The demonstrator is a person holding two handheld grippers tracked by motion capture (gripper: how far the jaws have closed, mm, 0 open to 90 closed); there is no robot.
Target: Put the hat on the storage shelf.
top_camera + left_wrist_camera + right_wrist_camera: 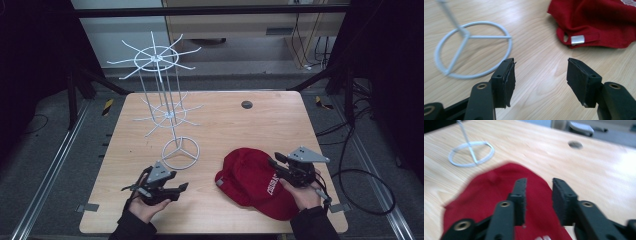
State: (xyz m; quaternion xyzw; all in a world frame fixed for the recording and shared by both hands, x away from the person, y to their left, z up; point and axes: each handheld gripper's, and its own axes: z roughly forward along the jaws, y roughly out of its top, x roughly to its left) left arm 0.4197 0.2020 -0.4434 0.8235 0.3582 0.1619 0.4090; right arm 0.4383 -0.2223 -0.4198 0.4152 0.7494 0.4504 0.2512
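Note:
A red cap (252, 180) with white lettering lies on the wooden table (240, 125) at the front right. My right gripper (275, 160) hovers over its right side, jaws open; in the right gripper view the right gripper (539, 182) has the cap's crown (486, 200) beneath and beyond its jaws, nothing clamped. My left gripper (182, 187) rests low at the front left, pointing right toward the cap, and is open (541, 62) with bare table between its jaws. The cap's back strap with its metal buckle (577, 40) faces it. A white wire hook rack (165, 85) stands at the left.
The rack's round base ring (180, 152) sits just beyond my left gripper, also visible as the ring (474, 50) and the ring (471, 153). A dark cable hole (246, 104) is at the table's far side. Black frame posts and cables surround the table.

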